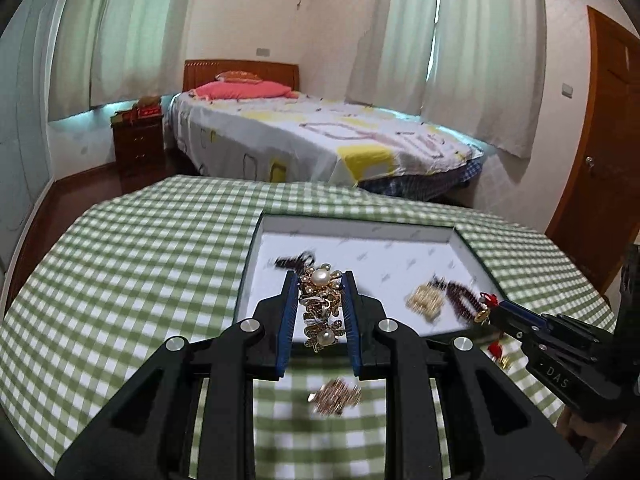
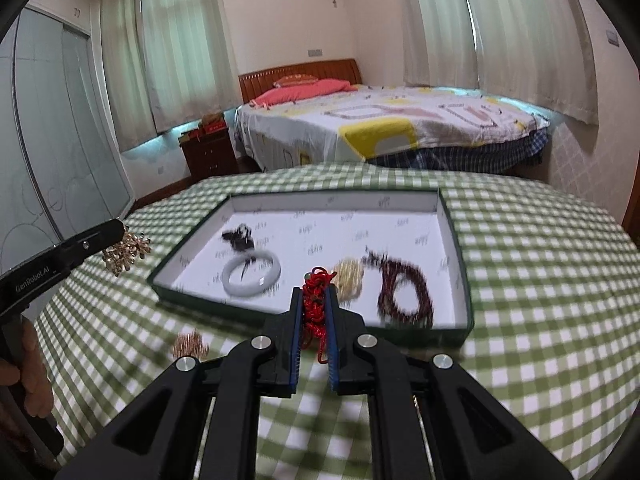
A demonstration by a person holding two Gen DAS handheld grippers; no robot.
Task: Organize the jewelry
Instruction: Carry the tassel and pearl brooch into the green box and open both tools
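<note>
My left gripper [image 1: 320, 280] is shut on a gold pearl brooch bracelet [image 1: 322, 308], held above the table near the front left of the white tray [image 1: 360, 232]. From the right wrist view that left gripper [image 2: 120, 236] shows at the far left with the gold piece [image 2: 126, 256] hanging from it. My right gripper [image 2: 313, 294] is shut on a red knotted cord ornament [image 2: 314, 308] in front of the tray [image 2: 456, 248]. Inside the tray lie a white bangle [image 2: 251, 276], a dark red bead bracelet [image 2: 404, 292], a cream bead bracelet [image 2: 350, 280] and a dark piece [image 2: 240, 238].
A small rose-gold piece [image 1: 336, 396] lies on the green checked tablecloth [image 1: 120, 280] in front of the tray. A person's hand [image 2: 28, 368] holds the left gripper's handle. A bed, nightstand and door stand beyond the table.
</note>
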